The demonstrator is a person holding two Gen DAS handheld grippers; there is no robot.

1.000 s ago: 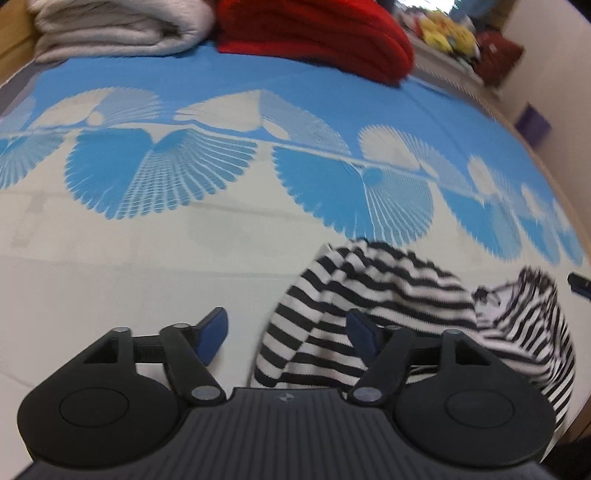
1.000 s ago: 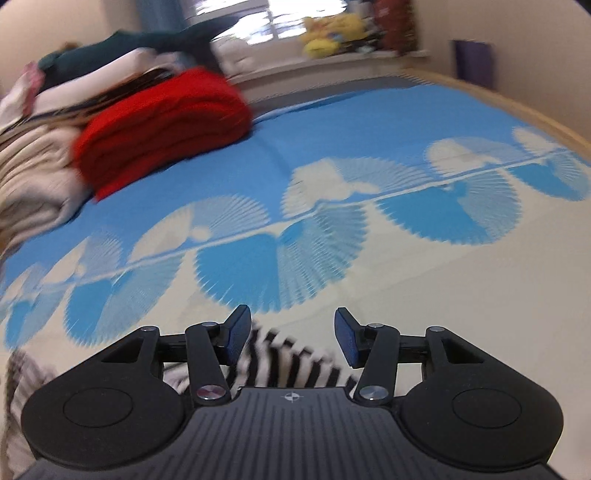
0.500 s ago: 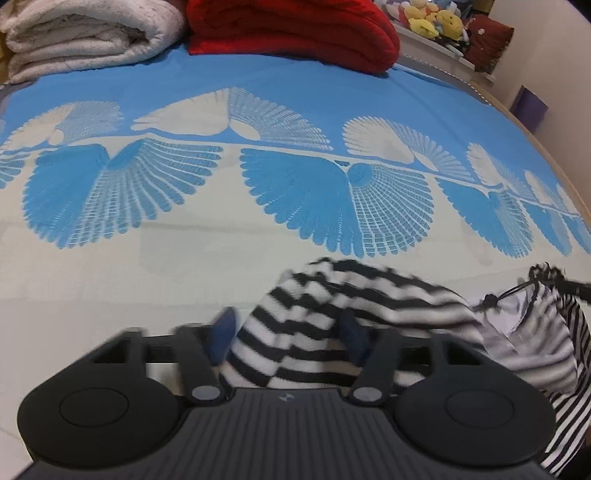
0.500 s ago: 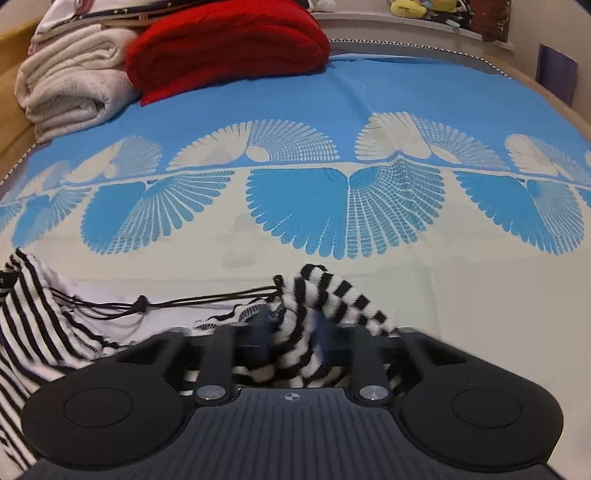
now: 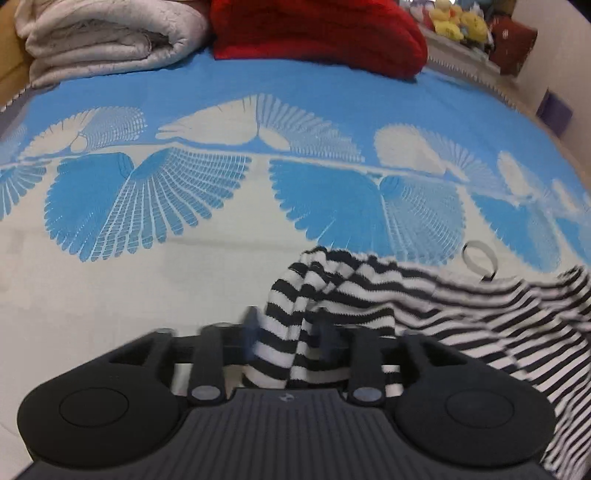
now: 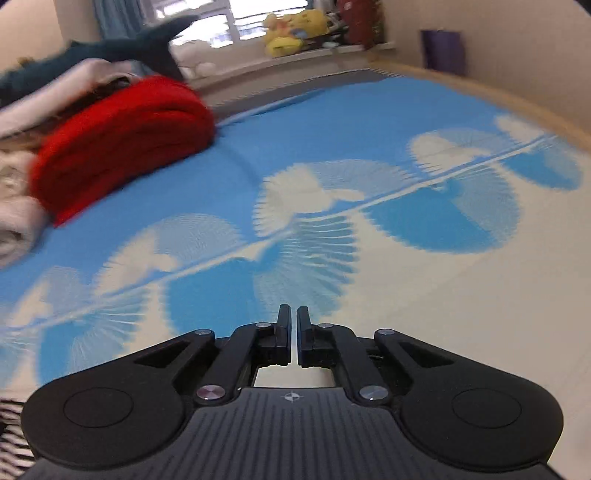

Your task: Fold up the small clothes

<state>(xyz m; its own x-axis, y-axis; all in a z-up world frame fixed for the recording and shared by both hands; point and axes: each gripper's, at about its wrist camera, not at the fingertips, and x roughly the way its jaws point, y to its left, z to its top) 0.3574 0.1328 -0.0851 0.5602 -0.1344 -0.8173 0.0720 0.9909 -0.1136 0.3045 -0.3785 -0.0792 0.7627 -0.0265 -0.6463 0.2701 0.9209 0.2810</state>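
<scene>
The black-and-white striped garment (image 5: pixel 369 291) lies bunched at the near edge of the blue and cream fan-patterned bedspread (image 5: pixel 221 110), well away from the red blanket (image 5: pixel 317 33) folded at the bed's far end. The left gripper (image 5: pixel 288 332) has a rolled fold of that striped cloth between its blue pads, which press on it from both sides, the jaws roughly half apart; they have just eased open a touch after closing. The cloth trails off to the right of it, a black cord loop (image 5: pixel 478 258) showing at its upper edge.

The right gripper (image 6: pixel 290 325) has just been closing: its fingers stand almost together, a thin slit between them and nothing in it. A corner of the striped garment (image 6: pixel 9 432) shows beside it, away from the fingers. Beside the red blanket sit pale folded blankets (image 5: pixel 107 33).
</scene>
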